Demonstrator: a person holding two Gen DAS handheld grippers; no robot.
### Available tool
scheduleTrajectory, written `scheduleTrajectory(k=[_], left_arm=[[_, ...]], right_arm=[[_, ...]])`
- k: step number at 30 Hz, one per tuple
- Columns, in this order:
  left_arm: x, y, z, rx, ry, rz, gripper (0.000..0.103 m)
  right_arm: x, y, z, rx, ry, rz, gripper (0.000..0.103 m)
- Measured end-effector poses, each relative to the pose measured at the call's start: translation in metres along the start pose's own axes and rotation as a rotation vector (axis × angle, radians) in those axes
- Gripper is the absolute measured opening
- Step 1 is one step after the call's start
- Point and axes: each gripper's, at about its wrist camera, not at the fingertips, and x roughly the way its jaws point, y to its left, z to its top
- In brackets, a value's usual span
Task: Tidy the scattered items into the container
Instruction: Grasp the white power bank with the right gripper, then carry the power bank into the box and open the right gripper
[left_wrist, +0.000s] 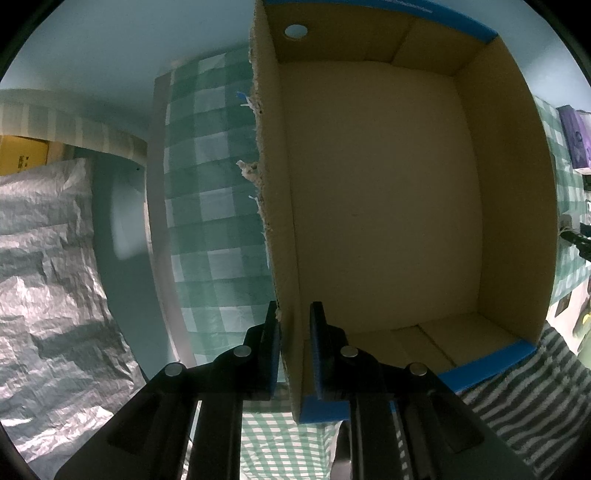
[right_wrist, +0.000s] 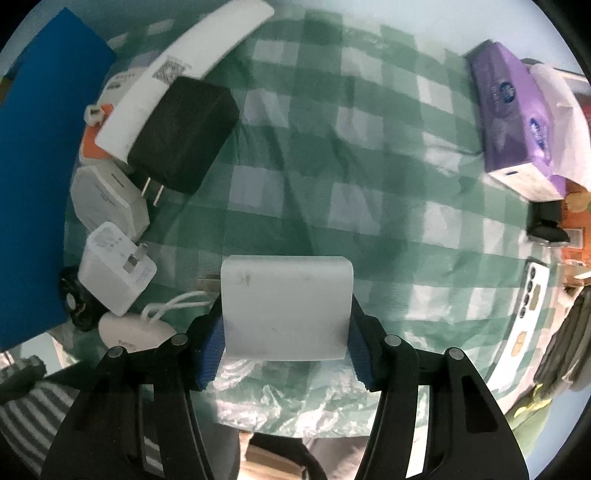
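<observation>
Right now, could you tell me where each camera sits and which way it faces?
Left wrist: on the left gripper, looking down into the empty cardboard box; its fingers clamp the box's wall.
Right wrist: on the right gripper, looking down at the white charger between its fingers and the black charger beyond.
Shared: the green checked tablecloth and the purple tissue pack.

One cardboard box (left_wrist: 380, 206); perhaps four chargers (right_wrist: 286, 306); one tissue pack (right_wrist: 513, 118).

The right tongs (right_wrist: 286, 341) held a pale grey charger block (right_wrist: 286, 306) between blue pads (right_wrist: 211, 354) above the green-checked worktop (right_wrist: 369, 166); further chargers (right_wrist: 118, 267) lay left.
</observation>
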Motion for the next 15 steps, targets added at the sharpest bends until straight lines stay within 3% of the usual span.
scheduleTrajectory(k=[15], left_arm=[[-0.001,-0.003,0.002,0.020,0.003,-0.001,0.012]], right_arm=[[-0.083,0.023,0.004,-0.052,-0.058,0.029,0.058]])
